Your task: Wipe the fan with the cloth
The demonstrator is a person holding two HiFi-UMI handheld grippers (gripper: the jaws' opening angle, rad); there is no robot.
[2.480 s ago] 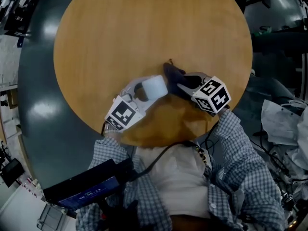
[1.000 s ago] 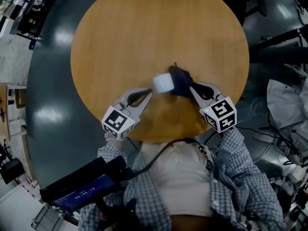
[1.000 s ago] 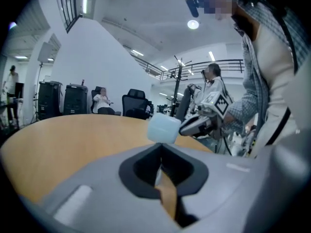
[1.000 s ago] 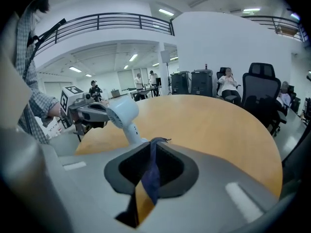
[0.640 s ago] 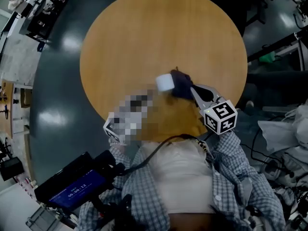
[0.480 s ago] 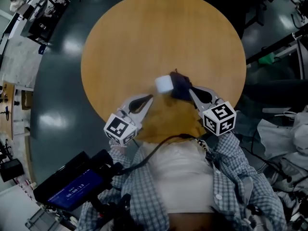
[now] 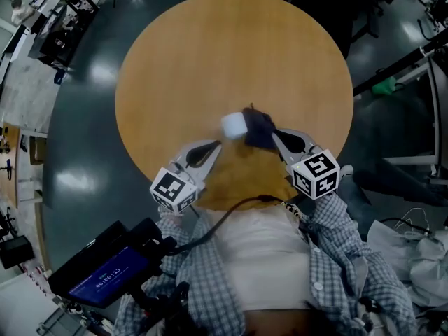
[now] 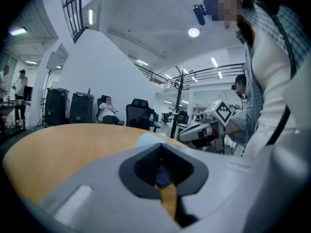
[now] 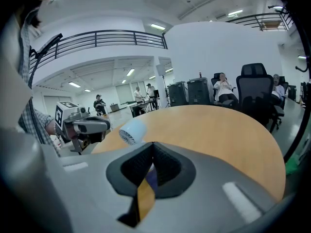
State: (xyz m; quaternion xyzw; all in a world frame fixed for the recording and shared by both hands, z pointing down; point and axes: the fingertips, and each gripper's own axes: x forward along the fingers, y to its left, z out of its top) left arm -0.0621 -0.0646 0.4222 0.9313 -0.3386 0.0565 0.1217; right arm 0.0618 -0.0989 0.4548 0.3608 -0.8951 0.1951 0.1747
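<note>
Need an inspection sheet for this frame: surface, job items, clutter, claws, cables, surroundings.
Surface: round wooden table, no marks visible.
Job's things: small pale fan lying on its side; dark cloth bunched against its right side.
Clutter: nothing seen on the table.
Grippers: left claw shut, empty, short of the fan; right claw shut on the cloth.
Cables: dark cable across the person's chest, off the table.
Surroundings: grey floor; office chairs and seated people beyond.
</note>
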